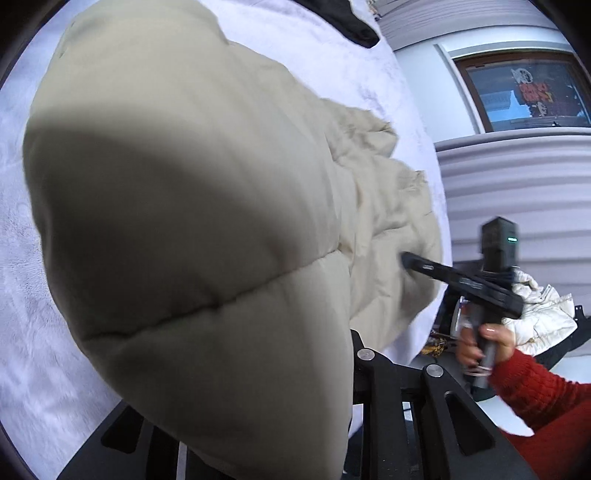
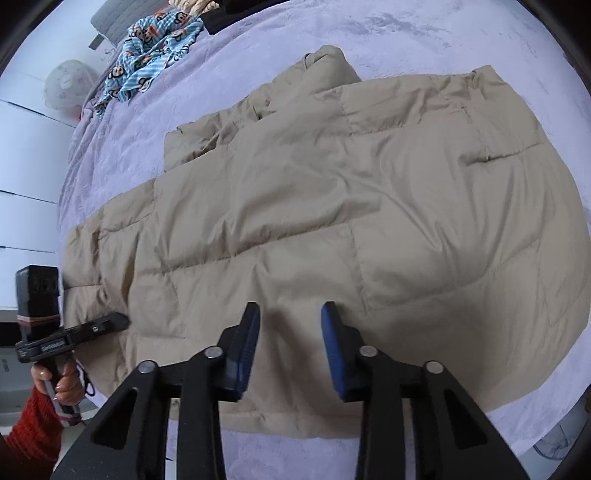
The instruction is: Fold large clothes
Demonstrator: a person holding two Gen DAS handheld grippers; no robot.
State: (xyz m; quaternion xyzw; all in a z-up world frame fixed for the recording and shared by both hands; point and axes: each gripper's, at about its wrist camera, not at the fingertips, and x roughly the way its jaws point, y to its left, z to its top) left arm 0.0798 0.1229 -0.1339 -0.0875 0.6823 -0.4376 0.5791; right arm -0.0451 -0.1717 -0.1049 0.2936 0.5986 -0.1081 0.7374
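A large beige quilted puffer coat (image 2: 314,221) lies spread on a bed covered in pale lilac plush (image 2: 424,40). My right gripper (image 2: 290,314) is open, its blue-padded fingers (image 2: 245,343) just above the coat's near edge; it also shows in the left wrist view (image 1: 406,258) touching the coat's edge. My left gripper (image 2: 122,319) is at the coat's left end. In the left wrist view the coat (image 1: 192,221) bulges up over the fingers and hides them, so it looks gripped.
A blue cartoon-print garment (image 2: 155,48) and dark clothing (image 1: 354,22) lie at the bed's far end. A white jacket (image 1: 543,314) lies beside the bed. A grey ribbed wall (image 1: 517,184) with a window (image 1: 528,92) runs alongside.
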